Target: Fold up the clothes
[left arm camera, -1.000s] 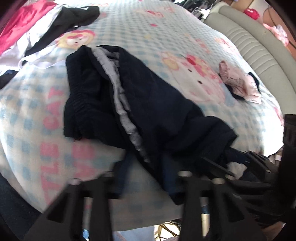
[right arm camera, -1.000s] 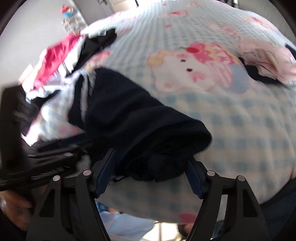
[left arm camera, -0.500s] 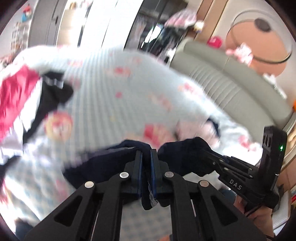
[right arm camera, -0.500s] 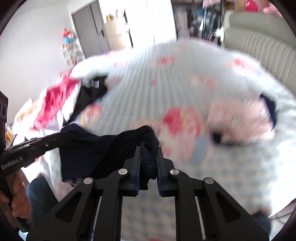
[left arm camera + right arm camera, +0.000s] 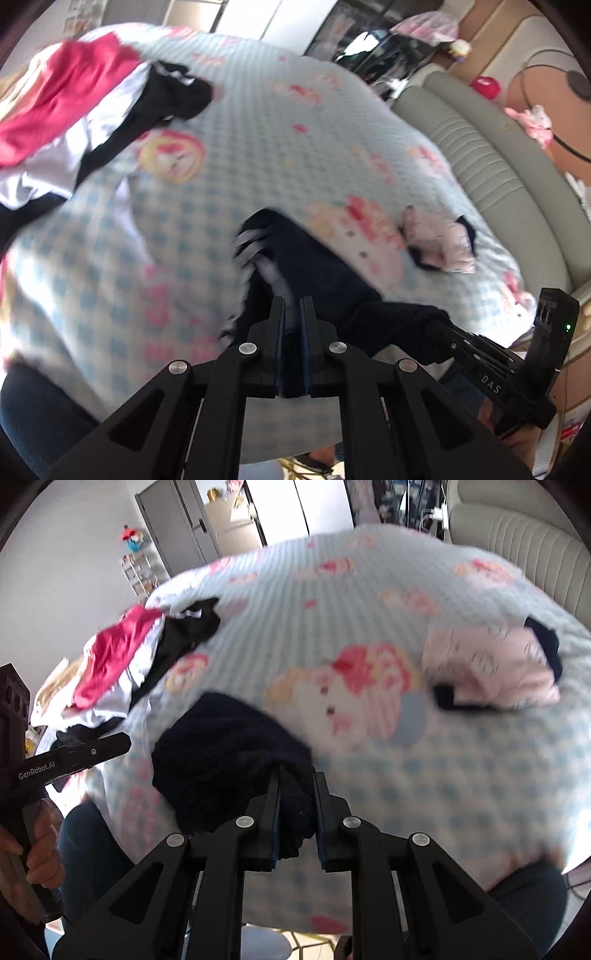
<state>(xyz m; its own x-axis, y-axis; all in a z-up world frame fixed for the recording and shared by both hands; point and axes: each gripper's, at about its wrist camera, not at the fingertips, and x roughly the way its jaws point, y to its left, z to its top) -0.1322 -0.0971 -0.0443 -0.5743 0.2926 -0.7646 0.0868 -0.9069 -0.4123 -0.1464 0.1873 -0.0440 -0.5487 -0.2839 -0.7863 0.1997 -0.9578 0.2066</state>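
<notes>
Dark garment: we see the navy garment (image 5: 310, 266) pinched at two places along its near edge and lifted off the checked cartoon-print blanket (image 5: 258, 122), the rest hanging toward the bed; blur hides where it still touches.
Left gripper: the left gripper (image 5: 291, 314) is clenched on the garment, jaws nearly together with dark cloth between the pads.
Right gripper: the right gripper (image 5: 297, 786) grasps a thicker bunch of the same cloth (image 5: 229, 753); its jaws closed on it within the past second and have just eased a little wider, with the fabric filling the gap between the pads.
Left view only: we make out a pale grey stripe (image 5: 271, 273) running along the garment toward the jaws, and the right gripper's body (image 5: 491, 376) at lower right with a small green light lit.
Right view only: we see the hand (image 5: 35, 853) wrapped around the left gripper's handle at the far left edge, a grey door (image 5: 173, 524) and a wire shelf (image 5: 142, 574) beyond the bed.
Both views: a heap of red, white and black clothes (image 5: 74, 110) lies at the far left of the blanket, and a small pink garment with navy trim (image 5: 439, 240) lies well apart on the right, near the grey ribbed sofa (image 5: 491, 162).
Pose: both grippers tilt downward toward the bed, side by side and near each other.
</notes>
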